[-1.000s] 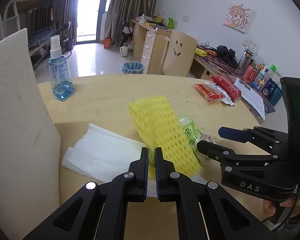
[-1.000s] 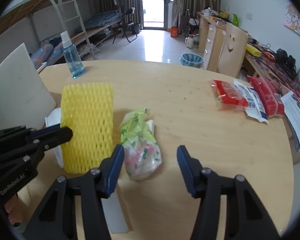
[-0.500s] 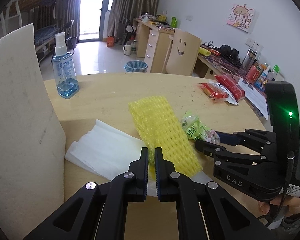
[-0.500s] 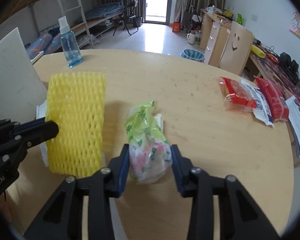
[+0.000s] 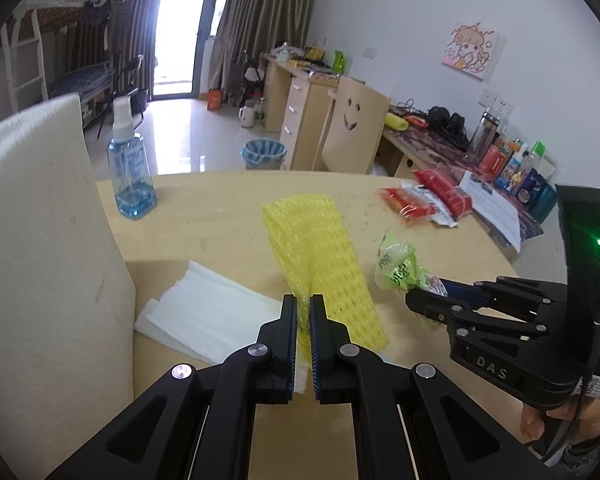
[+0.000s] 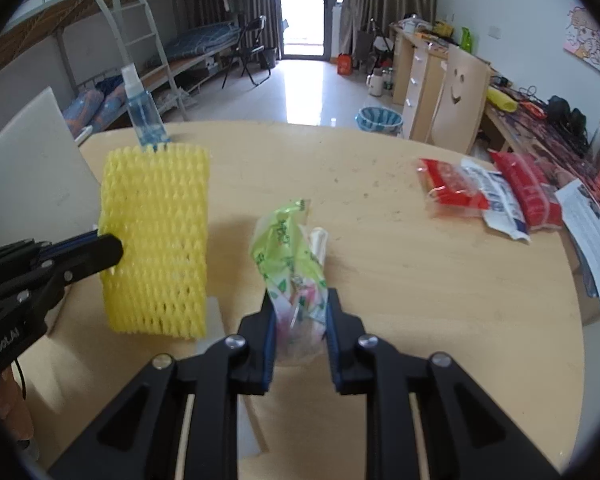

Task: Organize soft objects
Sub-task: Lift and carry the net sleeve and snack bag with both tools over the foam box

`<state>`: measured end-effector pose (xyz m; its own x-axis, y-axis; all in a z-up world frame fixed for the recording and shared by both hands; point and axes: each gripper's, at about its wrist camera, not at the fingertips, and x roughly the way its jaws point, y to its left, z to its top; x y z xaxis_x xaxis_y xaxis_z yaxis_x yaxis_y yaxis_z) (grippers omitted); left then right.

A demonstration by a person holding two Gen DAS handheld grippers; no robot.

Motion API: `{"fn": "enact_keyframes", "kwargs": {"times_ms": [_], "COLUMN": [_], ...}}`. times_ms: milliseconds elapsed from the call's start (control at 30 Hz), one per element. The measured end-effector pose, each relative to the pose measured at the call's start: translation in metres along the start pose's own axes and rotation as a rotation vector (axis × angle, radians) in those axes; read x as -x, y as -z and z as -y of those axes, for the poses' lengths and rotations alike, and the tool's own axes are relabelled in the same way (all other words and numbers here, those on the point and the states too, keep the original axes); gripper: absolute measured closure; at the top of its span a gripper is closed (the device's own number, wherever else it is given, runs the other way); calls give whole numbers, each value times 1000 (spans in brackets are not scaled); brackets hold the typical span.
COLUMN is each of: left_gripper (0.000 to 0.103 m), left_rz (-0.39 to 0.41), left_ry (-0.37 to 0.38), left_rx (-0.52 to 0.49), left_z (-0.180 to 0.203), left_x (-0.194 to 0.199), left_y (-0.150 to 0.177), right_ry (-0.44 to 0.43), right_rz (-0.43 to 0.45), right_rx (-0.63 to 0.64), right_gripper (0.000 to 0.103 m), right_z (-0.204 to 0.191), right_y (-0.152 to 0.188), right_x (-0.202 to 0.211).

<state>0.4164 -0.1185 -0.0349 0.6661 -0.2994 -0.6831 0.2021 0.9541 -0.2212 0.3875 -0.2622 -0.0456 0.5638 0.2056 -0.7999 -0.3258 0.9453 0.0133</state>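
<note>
In the right wrist view the right tongs (image 6: 300,316) sit low centre; their jaws have just been closing and now pinch the near end of the green bag (image 6: 290,256), whose long axis runs straight away from the jaws up the frame. At lower left the left tongs (image 6: 110,246) grip the left edge of the yellow net (image 6: 156,240), which hangs upright off the table (image 6: 400,280), its long side running top to bottom. In the left wrist view those tongs (image 5: 303,314) are closed on the net's near edge, with white sheets (image 5: 204,316) lying just left. Bag and net are near but apart, the bag to the net's right. Farther off, a spray bottle (image 6: 142,114) upper left and red packets (image 6: 492,192) right.
</note>
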Motion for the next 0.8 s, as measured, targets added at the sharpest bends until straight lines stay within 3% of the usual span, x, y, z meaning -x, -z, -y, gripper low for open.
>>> {"fn": "enact_keyframes", "kwargs": {"times_ms": [367,800], "left_gripper": [97,97], "left_rz": [61,173], "left_ry": [-9,-20], "left_rx": [-55,-124], "left_z": [28,64], "left_x": [39,130], "left_y": [4,29], "right_ry": [35,75], "right_rz": [117,309], "right_rx": [-65,-73], "right_gripper": [78,78], "right_z": [0,-20], "right_y": [16,57], "right_x": [69,163]}}
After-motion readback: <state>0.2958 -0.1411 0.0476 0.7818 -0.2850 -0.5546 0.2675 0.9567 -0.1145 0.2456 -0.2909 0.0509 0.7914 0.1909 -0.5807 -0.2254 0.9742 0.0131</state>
